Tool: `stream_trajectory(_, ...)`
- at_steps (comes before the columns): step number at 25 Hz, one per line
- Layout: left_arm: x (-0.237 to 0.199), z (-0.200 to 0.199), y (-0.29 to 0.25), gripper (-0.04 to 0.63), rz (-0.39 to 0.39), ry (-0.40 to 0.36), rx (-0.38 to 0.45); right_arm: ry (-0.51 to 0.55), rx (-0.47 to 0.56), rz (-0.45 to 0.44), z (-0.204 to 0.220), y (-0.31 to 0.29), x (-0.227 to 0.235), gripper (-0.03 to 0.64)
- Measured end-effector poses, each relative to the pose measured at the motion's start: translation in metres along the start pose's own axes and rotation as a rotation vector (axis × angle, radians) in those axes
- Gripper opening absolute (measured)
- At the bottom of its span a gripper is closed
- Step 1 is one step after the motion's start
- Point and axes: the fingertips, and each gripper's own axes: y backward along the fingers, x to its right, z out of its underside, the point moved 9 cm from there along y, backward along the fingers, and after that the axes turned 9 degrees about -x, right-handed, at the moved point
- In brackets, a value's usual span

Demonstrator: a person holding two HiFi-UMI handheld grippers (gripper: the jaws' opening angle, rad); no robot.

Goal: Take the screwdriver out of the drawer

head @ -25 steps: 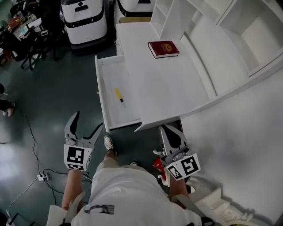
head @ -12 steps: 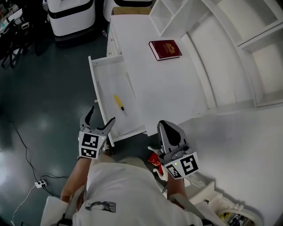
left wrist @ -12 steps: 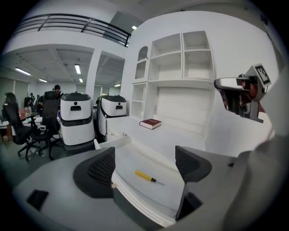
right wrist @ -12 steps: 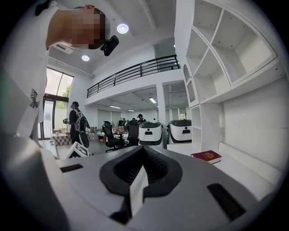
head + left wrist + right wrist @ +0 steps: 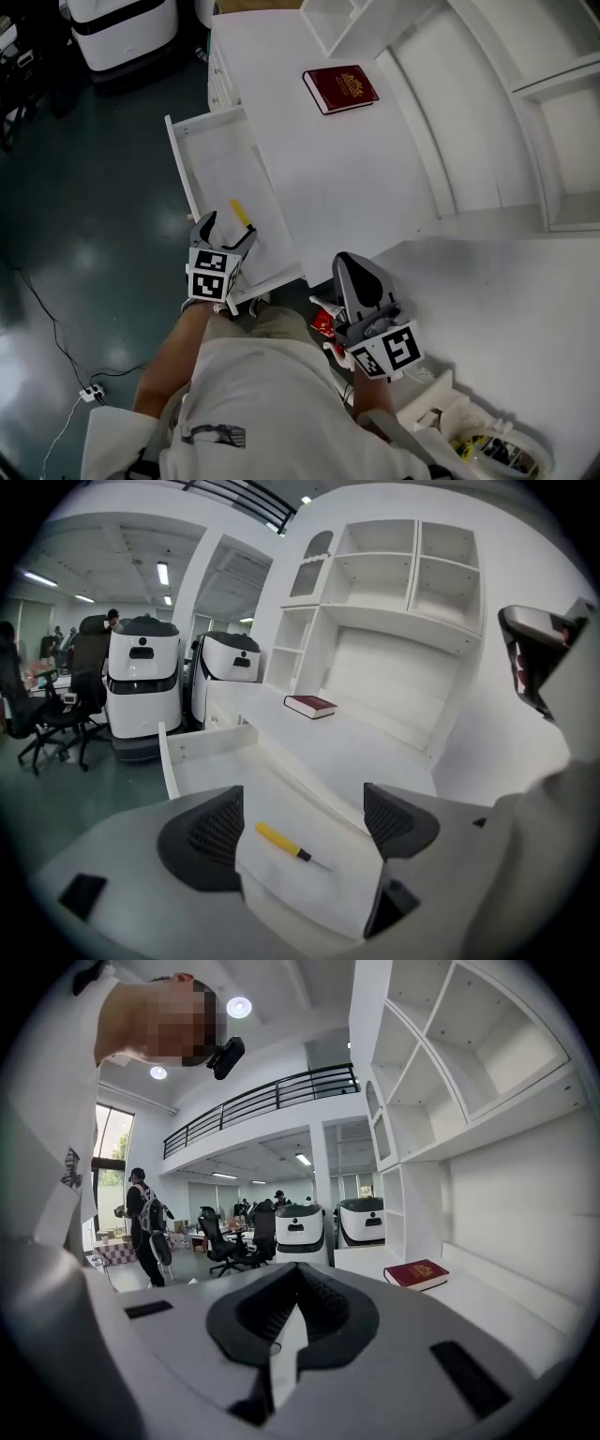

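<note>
A screwdriver (image 5: 240,212) with a yellow handle and a thin metal tip lies on the floor of the open white drawer (image 5: 178,159), near its front end. My left gripper (image 5: 230,232) hangs open over that end of the drawer. In the left gripper view the screwdriver (image 5: 281,841) lies between and just beyond the two spread jaws of the left gripper (image 5: 302,810), untouched. My right gripper (image 5: 357,273) is shut and empty, held low by the desk's front edge. Its jaws meet in the right gripper view (image 5: 298,1309).
A dark red book (image 5: 340,88) lies on the white desk (image 5: 328,178), with white shelving (image 5: 562,122) behind it. White machines (image 5: 117,33) stand on the dark floor to the left. A red object (image 5: 321,323) lies by the person's feet. A cable and plug (image 5: 91,389) lie lower left.
My left gripper has risen from beside the drawer's front corner to over the drawer, with the screwdriver now between its open jaws. The right gripper has stayed put, shut.
</note>
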Motion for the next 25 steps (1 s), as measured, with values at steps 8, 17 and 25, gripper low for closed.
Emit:
stream_trajectory(8, -0.008, 0.007, -0.069, 0.372, -0.129, 0.134, -0.156, 0.007, 0.011, -0.141, 0.004, -0.037, 0.054, 0.009)
stream_trajectory(17, -0.033, 0.042, -0.139, 0.261, -0.298, 0.406, -0.330, -0.049, -0.034, -0.168, 0.027, -0.044, 0.103, 0.009)
stream_trajectory(25, -0.034, 0.058, -0.169, 0.233, -0.305, 0.561, -0.400, -0.085, -0.056, -0.117, 0.039, -0.032, 0.131, 0.009)
